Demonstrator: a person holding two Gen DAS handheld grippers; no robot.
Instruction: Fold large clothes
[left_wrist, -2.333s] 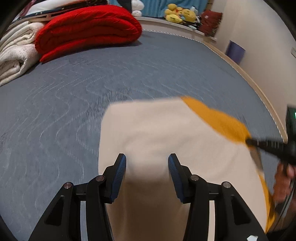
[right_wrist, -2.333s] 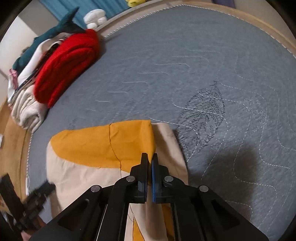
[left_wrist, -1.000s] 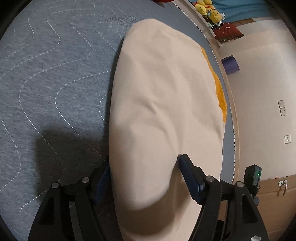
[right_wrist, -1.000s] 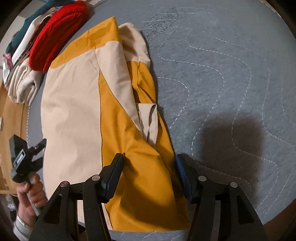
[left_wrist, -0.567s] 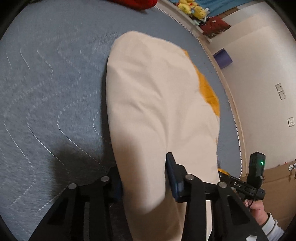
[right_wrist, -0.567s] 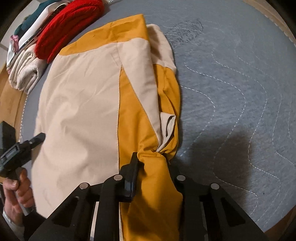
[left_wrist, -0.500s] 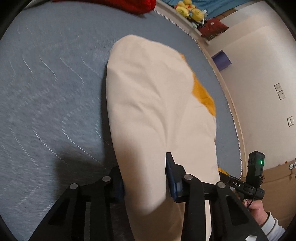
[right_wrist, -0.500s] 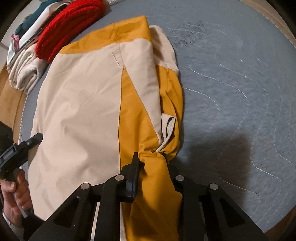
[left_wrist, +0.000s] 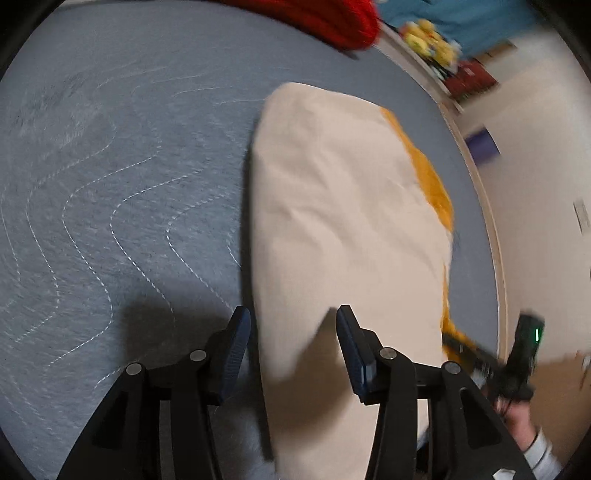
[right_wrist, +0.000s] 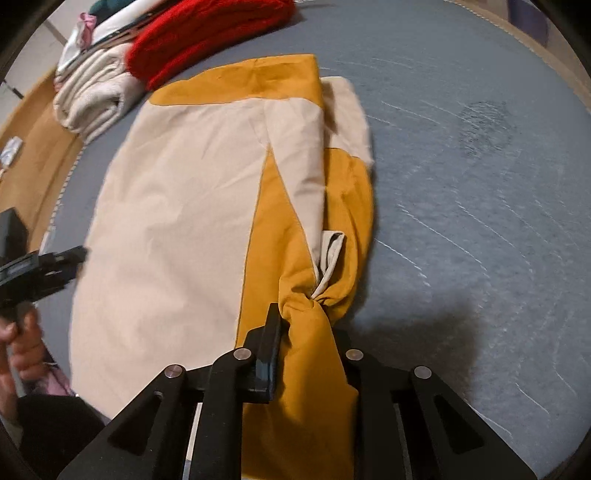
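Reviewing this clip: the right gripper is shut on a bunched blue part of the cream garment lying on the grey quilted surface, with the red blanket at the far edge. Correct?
Not quite: the bunched part is mustard yellow, not blue. The right wrist view shows the right gripper shut on the mustard-yellow fabric of the cream garment. The rest holds: it lies on the grey quilted surface, with the red blanket at the far edge.

Cream-and-mustard garment (right_wrist: 177, 206) on grey quilt (left_wrist: 110, 177) with white wavy stitching; red blanket (right_wrist: 207, 40).

right gripper (right_wrist: 306, 325) closed onto bunched orange cloth of the garment (right_wrist: 177, 206); left gripper (left_wrist: 291, 332) jaws closed on cream edge, then just reopened a bit, cloth between.
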